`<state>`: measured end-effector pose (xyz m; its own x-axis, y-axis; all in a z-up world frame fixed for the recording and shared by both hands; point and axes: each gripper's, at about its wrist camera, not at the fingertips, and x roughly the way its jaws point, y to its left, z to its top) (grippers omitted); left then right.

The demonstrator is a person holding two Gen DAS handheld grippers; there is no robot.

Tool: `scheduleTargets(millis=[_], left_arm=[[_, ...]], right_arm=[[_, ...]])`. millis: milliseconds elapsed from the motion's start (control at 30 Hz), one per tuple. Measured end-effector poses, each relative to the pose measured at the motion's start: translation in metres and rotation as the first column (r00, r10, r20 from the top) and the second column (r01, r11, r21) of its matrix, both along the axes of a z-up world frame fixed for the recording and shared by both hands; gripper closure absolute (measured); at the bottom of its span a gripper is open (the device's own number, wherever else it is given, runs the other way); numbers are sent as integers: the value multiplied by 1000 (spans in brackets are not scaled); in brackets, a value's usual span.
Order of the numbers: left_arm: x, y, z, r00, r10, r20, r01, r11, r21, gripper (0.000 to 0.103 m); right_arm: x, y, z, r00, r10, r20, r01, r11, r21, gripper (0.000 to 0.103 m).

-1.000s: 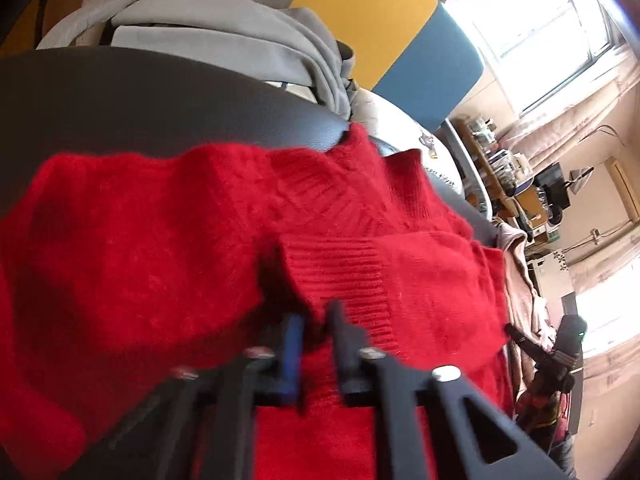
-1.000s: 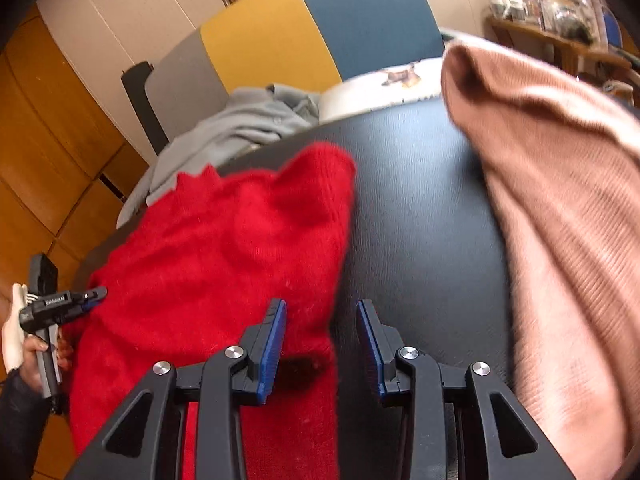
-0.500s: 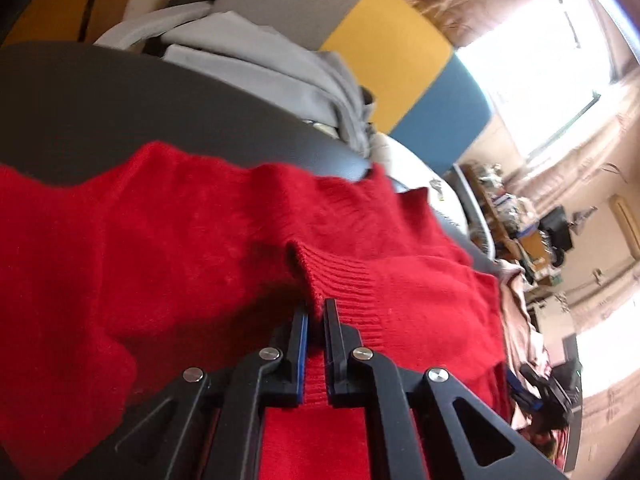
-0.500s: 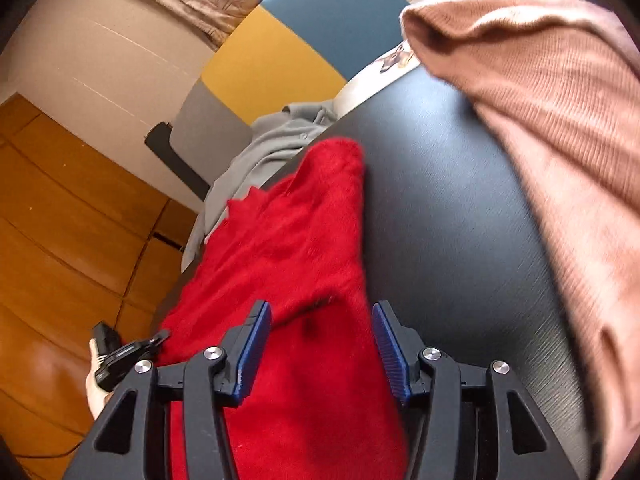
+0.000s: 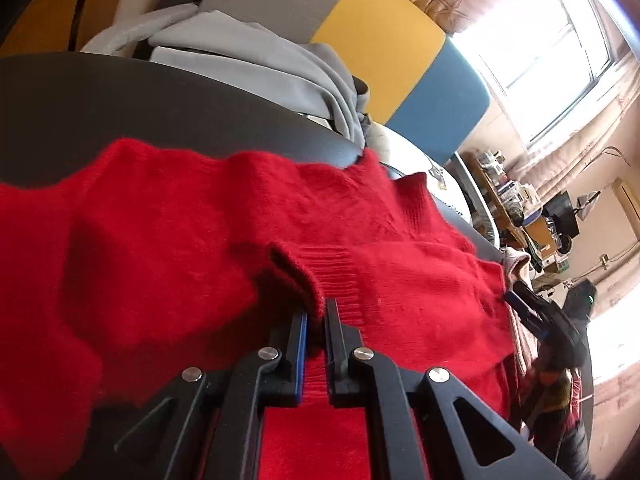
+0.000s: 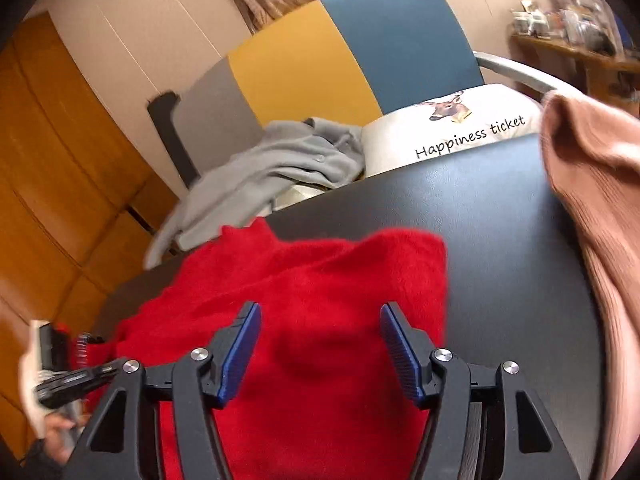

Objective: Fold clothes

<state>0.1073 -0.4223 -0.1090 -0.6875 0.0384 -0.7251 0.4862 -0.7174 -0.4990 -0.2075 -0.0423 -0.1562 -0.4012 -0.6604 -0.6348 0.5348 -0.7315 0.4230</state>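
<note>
A red knit sweater lies spread on a black table. My left gripper is shut on the sweater's ribbed cuff, which is folded over onto the body. In the right wrist view the red sweater lies under my right gripper, which is open wide and empty above the cloth. The left gripper shows at the lower left of that view, and the right gripper shows at the right edge of the left wrist view.
A pink-brown knit garment lies on the right side of the table. A grey garment and a white printed cushion sit on a grey, yellow and blue chair behind the table. A cluttered desk stands far right.
My left gripper closed on the red cuff and holds it. My right gripper opened wider and moved over the red sweater.
</note>
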Motion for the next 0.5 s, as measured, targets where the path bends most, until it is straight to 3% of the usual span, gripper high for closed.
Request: scheduleTargets(millis=[133, 333, 500], left_arm=[[13, 0, -11, 999, 0, 46, 1, 1000, -24, 97], [29, -1, 0, 999, 40, -34, -40, 999, 2, 97], [22, 9, 26, 993, 9, -117, -17, 998, -66, 93]], right_arm=[[-11, -7, -24, 1000, -16, 11, 15, 997, 71, 39], [-8, -1, -29, 1000, 14, 8, -15, 999, 43, 29], [-3, -9, -29, 999, 54, -6, -53, 996, 67, 16]])
